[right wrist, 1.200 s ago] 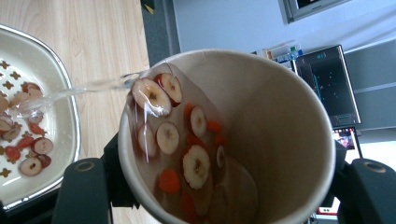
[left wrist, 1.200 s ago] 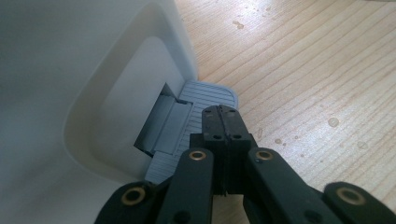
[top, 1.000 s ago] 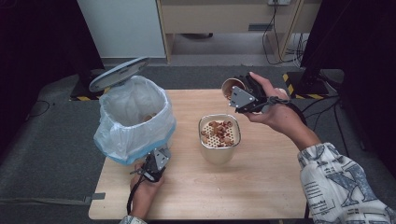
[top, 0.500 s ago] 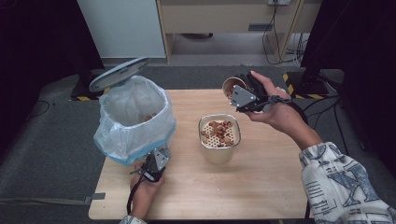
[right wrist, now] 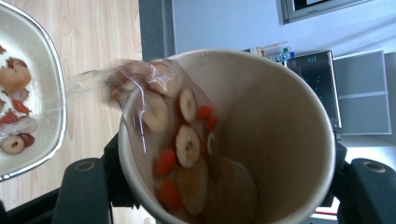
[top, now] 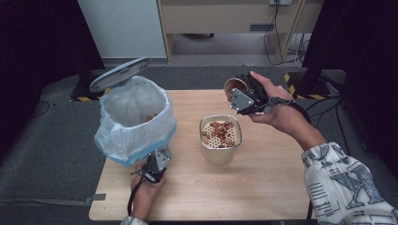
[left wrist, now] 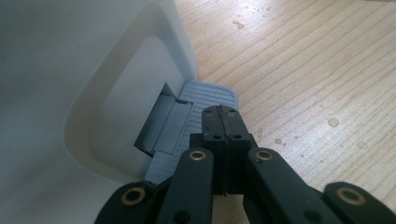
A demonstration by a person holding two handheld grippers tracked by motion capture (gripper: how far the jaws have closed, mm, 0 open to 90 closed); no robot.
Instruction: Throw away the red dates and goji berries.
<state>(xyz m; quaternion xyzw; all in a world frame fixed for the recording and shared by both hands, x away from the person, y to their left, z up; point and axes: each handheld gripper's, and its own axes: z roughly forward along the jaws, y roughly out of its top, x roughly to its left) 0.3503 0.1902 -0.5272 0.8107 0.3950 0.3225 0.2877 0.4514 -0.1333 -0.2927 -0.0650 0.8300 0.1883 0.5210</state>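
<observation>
Cup tipped over strainer, pedal pressed

The right gripper [top: 239, 96] grasps a cup [right wrist: 243, 140], far right of the table [top: 263, 197], spilling liquid and fruit toward the strainer [top: 220, 139]. The left gripper [left wrist: 223, 123], clenched empty, rests on the bin's [top: 133, 122] pedal [left wrist: 196, 116] near left.

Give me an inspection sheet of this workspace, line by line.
Surface: wooden table, a few specks and drops.
Job's things: paper cup tilted over the strainer pot, pouring liquid and fruit slices; pedal bin with bag, lid up.
Clutter: nothing seen.
Grippers: right gripper shut on the paper cup; left gripper shut, tips on the bin pedal.
Cables: one trails from the left gripper; more on the floor behind.
Surroundings: grey floor, cabinet, dark curtains.
</observation>
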